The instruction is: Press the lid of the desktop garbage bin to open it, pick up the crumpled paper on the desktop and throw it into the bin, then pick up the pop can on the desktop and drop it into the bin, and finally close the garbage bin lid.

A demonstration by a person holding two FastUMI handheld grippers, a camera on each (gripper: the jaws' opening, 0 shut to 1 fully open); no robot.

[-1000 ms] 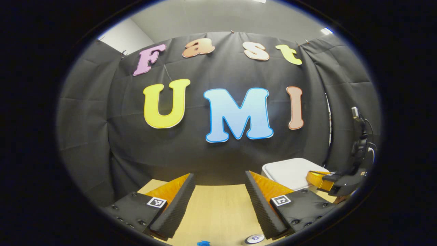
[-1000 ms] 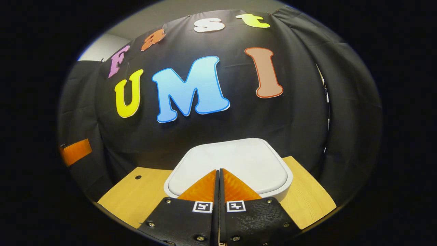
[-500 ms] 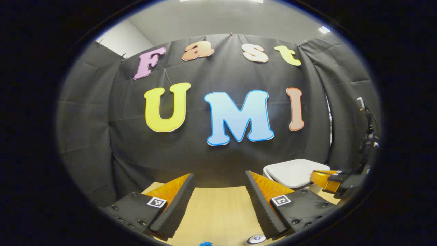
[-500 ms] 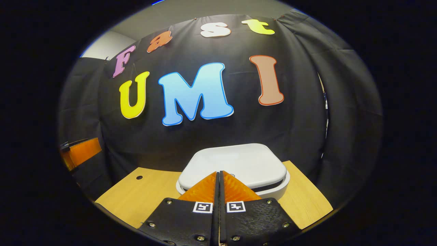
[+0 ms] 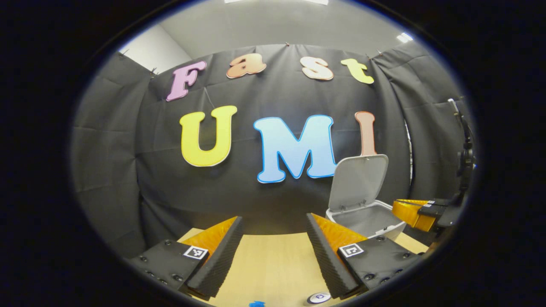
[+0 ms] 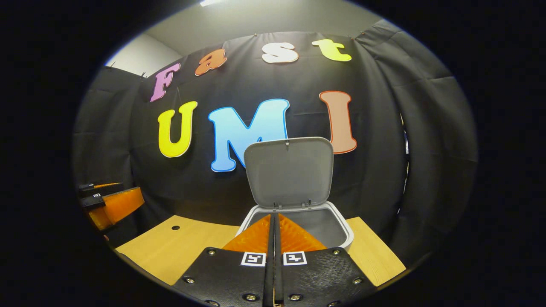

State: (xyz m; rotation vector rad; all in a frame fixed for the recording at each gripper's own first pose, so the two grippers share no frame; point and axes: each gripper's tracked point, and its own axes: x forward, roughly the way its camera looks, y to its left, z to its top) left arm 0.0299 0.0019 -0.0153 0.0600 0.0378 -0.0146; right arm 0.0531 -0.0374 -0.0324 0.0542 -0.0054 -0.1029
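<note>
At the lower right of the left gripper view, the bin (image 5: 370,221) now stands open: its lid (image 5: 358,181), flat and shut half a second ago, is swung up against the cloth wall, showing a smooth grey underside with rounded corners and a grey hollow below. The left gripper (image 5: 275,232) has its two ribbed wedge fingers spread wide over bare pale wood table (image 5: 273,264), holding nothing. The right gripper (image 5: 420,211) shows at the right edge, just beside the bin. A small blue bit (image 5: 256,304) and a round disc (image 5: 318,297) lie at the bottom edge.

In the middle of the right gripper view, the lid (image 6: 288,172) stands upright on two hinges, where it lay closed before. The right gripper (image 6: 275,219) has its fingers pressed together, empty, tips before the bin's (image 6: 341,232) front rim. The left gripper (image 6: 111,204) shows at the left edge.
</note>
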